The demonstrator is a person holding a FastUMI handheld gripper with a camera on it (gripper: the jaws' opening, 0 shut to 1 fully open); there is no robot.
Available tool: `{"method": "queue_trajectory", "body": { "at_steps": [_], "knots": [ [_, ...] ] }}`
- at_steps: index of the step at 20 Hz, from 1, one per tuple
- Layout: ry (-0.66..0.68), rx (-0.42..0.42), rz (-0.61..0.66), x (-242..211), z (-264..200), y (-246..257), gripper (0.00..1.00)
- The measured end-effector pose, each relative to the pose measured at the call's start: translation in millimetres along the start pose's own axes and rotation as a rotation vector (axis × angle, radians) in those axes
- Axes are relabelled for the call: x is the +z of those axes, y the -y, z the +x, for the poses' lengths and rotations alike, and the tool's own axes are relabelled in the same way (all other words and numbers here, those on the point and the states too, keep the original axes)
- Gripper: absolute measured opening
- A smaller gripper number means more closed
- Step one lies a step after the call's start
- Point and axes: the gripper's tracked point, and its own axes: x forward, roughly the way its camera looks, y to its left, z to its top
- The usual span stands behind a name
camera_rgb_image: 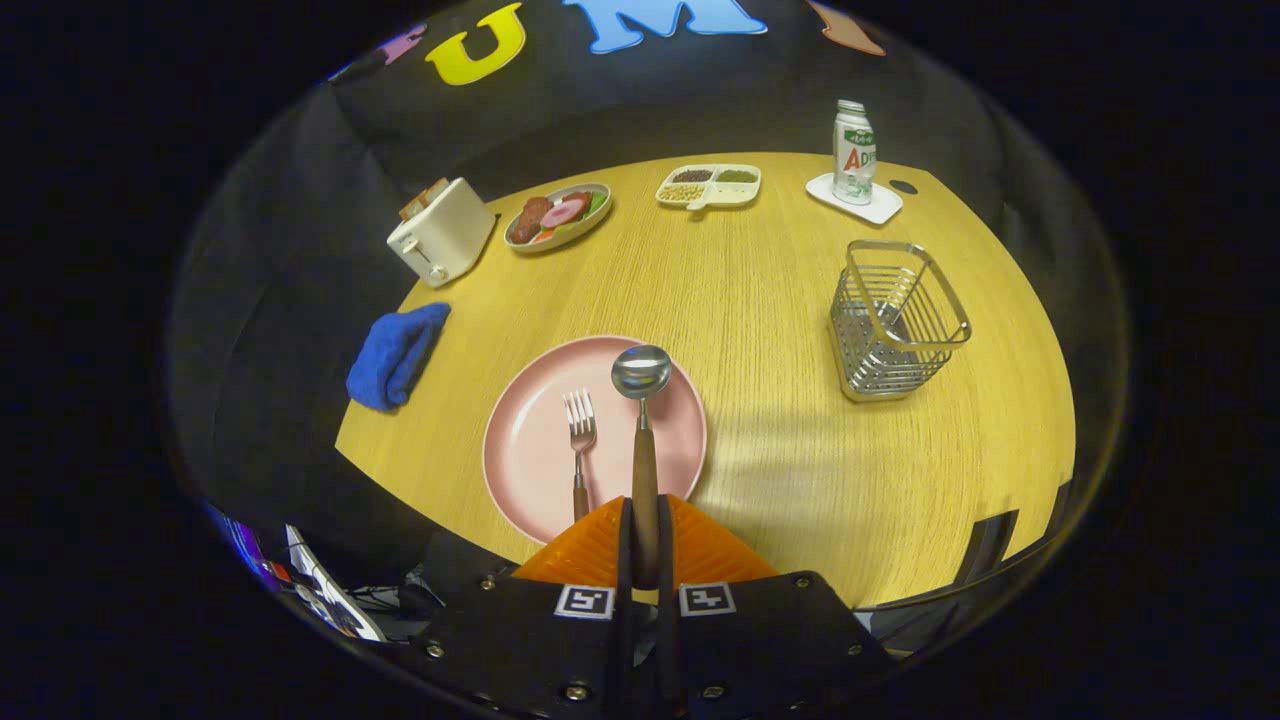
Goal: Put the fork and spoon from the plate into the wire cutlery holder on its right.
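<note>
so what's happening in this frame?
A person's handheld gripper is shut on the spoon, fingers clamped on its wooden handle, bowl pointing forward over the pink plate. The fork lies on the plate just beside it. The wire cutlery holder stands to the right on the wooden table, nothing visible inside. Neither utensil is in it yet.

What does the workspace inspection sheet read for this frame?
Surface: wooden table, bare patches between items.
Job's things: spoon held by its handle, bowl over the pink plate; fork lying on the plate; wire cutlery holder upright to the plate's right, nothing seen inside.
Clutter: blue cloth, toaster, food plate, divided tray, bottle on a coaster.
Grippers: tool shut on the spoon handle.
Cables: nothing seen.
Surroundings: black cloth wall.
</note>
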Motion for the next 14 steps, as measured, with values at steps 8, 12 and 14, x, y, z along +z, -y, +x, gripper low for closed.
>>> {"method": "queue_trajectory", "body": {
  "at_steps": [8, 12, 14],
  "knots": [
    [0.144, -0.137, 0.2, 58.1, -50.4, 91.5, 0.09],
    [0.122, -0.2, 0.25, 58.4, -53.5, 119.9, 0.1],
    [0.11, -0.201, 0.267, 59.6, -51.5, 122.9, 0.09]
  ]
}}
